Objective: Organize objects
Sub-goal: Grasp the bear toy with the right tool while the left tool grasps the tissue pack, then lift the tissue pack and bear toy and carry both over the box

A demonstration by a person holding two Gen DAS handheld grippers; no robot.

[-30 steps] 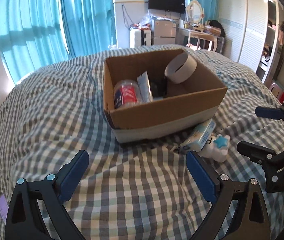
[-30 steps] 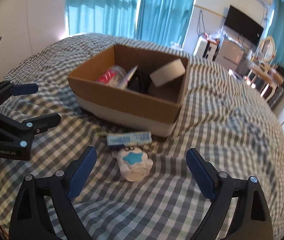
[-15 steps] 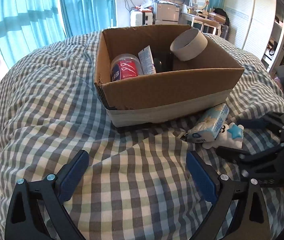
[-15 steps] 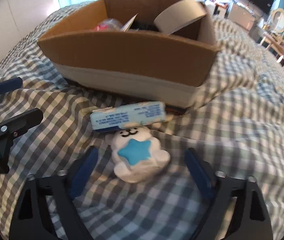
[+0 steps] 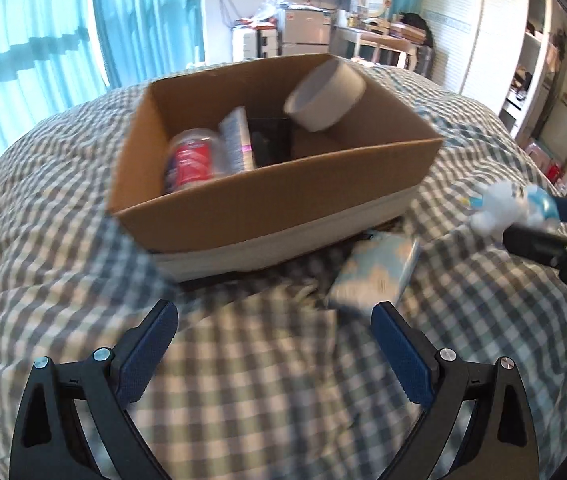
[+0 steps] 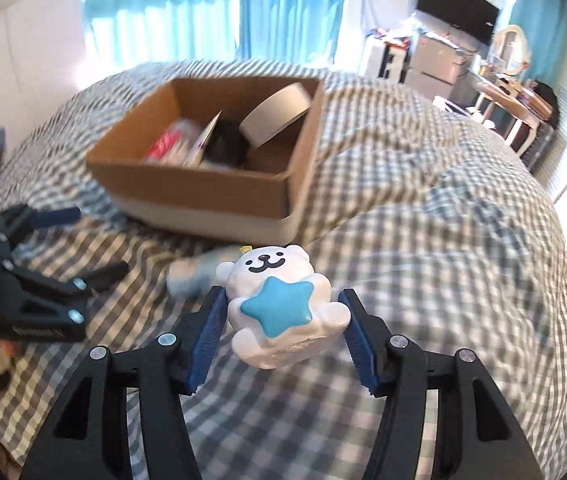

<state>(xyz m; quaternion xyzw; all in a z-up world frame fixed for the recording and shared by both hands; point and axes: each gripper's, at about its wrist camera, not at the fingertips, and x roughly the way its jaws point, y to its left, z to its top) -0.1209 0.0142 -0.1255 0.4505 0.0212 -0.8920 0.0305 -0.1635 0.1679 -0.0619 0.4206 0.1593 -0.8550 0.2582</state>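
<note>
A white bear toy with a blue star (image 6: 279,308) hangs above the checked bedcover between the blue pads of my right gripper (image 6: 283,336). The jaws are closing and the pads press its sides. In the left wrist view the same toy (image 5: 499,208) shows at the far right, in the right gripper (image 5: 543,222). A pale blue tissue pack (image 5: 375,276) lies on the bed in front of the cardboard box (image 5: 283,196), just beyond the right finger of my left gripper (image 5: 275,344). That gripper is open with nothing between its fingers.
The box holds a tape roll (image 5: 323,96), a red-labelled jar (image 5: 191,160), a sachet and something dark. In the right wrist view the left gripper (image 6: 93,240) sits low on the left. Blue curtains, a desk and wardrobes stand behind the bed.
The right gripper came down around the bear toy, closed on it and lifted it off the bed. The left gripper moved closer to the box and the tissue pack.
</note>
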